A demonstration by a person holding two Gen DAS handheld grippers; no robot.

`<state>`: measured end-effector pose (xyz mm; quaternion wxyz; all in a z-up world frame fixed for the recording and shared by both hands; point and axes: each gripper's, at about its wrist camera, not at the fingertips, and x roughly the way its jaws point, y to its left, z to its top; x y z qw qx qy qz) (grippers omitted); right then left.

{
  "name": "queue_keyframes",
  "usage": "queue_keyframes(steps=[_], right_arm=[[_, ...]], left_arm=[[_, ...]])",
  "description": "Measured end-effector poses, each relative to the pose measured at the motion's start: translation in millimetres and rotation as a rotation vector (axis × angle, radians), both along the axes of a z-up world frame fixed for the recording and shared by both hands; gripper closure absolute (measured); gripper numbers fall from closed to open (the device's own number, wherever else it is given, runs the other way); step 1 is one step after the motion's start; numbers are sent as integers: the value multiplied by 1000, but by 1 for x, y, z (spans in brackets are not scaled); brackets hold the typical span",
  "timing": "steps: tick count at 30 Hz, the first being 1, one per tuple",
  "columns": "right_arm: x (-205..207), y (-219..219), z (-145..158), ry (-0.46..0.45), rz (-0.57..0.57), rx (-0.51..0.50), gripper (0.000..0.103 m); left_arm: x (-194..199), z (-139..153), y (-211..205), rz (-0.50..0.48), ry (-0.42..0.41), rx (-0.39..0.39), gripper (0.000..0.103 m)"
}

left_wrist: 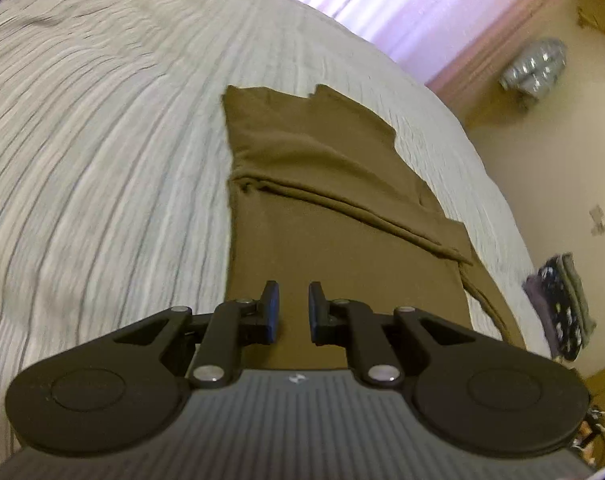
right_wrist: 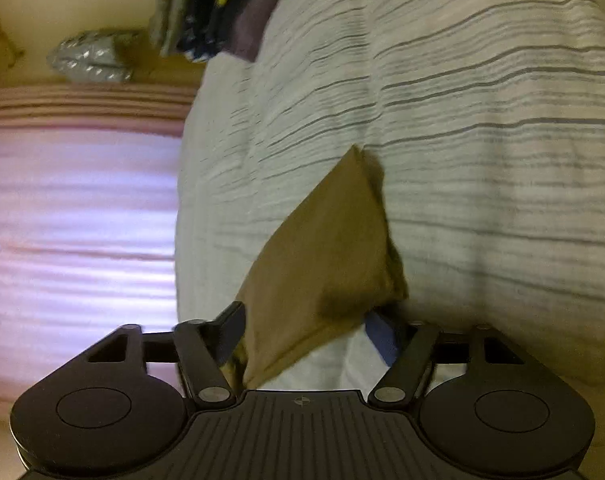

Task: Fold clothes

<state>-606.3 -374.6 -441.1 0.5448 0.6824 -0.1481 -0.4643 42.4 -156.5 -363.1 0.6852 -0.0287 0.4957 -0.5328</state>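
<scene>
Brown garment [left_wrist: 334, 208] half-folded on striped bed [left_wrist: 102, 140]. Left gripper [left_wrist: 293, 308] narrowly open, empty; right gripper [right_wrist: 302, 332] wide, fabric corner between fingers, unpinched.

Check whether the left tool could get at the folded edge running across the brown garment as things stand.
Probably yes. The left tool hovers over the brown garment lying on the striped bedspread, and the folded edge lies just ahead with nothing over it. Its jaws stand only narrowly apart, so they may need widening.
</scene>
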Motion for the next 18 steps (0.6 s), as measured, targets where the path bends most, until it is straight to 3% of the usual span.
queue_keyframes(steps=[2, 4, 6, 7, 11, 15, 18], right_arm=[[3, -11, -5, 21, -17, 36, 84], [14, -25, -5, 80, -22, 84, 97], [32, -38, 20, 241, 3, 62, 97], [50, -46, 38, 352, 36, -2, 97], [168, -51, 124, 749, 259, -403, 98], [312, 13, 161, 973, 608, -825, 98], [393, 75, 134, 1022, 900, -983, 97]], left_arm=[[1, -3, 14, 27, 23, -2, 93], [4, -8, 27, 53, 46, 0, 93], [8, -10, 37, 66, 56, 4, 93], [11, -12, 41, 71, 59, 6, 93], [21, -11, 54, 106, 70, -7, 93], [30, -7, 63, 151, 85, -40, 93], [29, -8, 65, 167, 108, -38, 93]])
